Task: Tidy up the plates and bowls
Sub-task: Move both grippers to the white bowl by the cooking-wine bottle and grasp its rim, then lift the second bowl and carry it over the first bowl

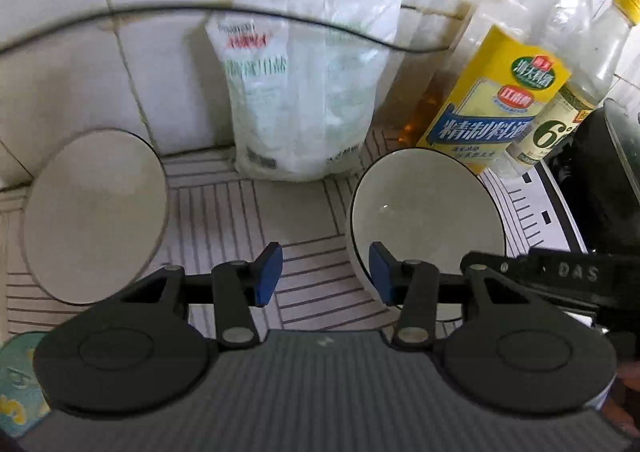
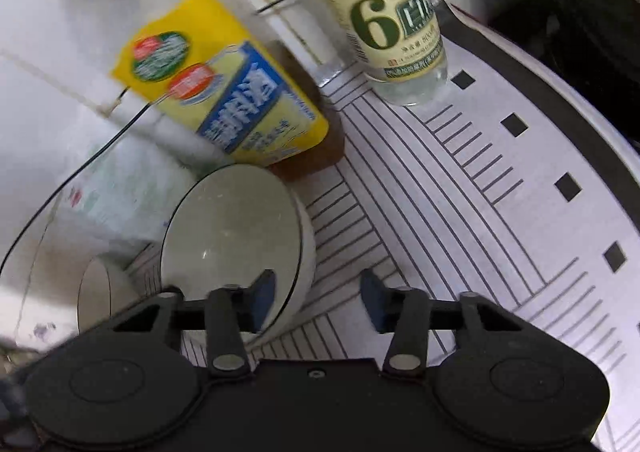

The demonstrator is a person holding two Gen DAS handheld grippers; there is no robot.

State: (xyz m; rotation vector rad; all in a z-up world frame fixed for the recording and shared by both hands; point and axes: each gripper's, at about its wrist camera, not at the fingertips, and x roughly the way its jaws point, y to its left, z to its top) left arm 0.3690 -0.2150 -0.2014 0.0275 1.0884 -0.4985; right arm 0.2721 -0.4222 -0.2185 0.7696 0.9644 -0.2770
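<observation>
Two white bowls with thin dark rims stand on the striped counter mat. In the left wrist view one bowl (image 1: pixel 96 212) is at the left and the other (image 1: pixel 424 208) at the right. My left gripper (image 1: pixel 324 276) is open and empty, over the mat between them, its right finger next to the right bowl's rim. In the right wrist view my right gripper (image 2: pixel 316 302) is open, its left finger inside the near bowl (image 2: pixel 232 240), its right finger outside over the mat. The other bowl (image 2: pixel 96 292) shows at far left.
A white plastic bag (image 1: pixel 304 92) leans on the tiled wall behind the bowls. A yellow-labelled cooking wine bottle (image 1: pixel 492 100) (image 2: pixel 224 92) and a vinegar bottle (image 2: pixel 384 8) stand at the back right. A black appliance (image 1: pixel 608 180) is at the right. A thin black wire (image 1: pixel 200 10) crosses the wall.
</observation>
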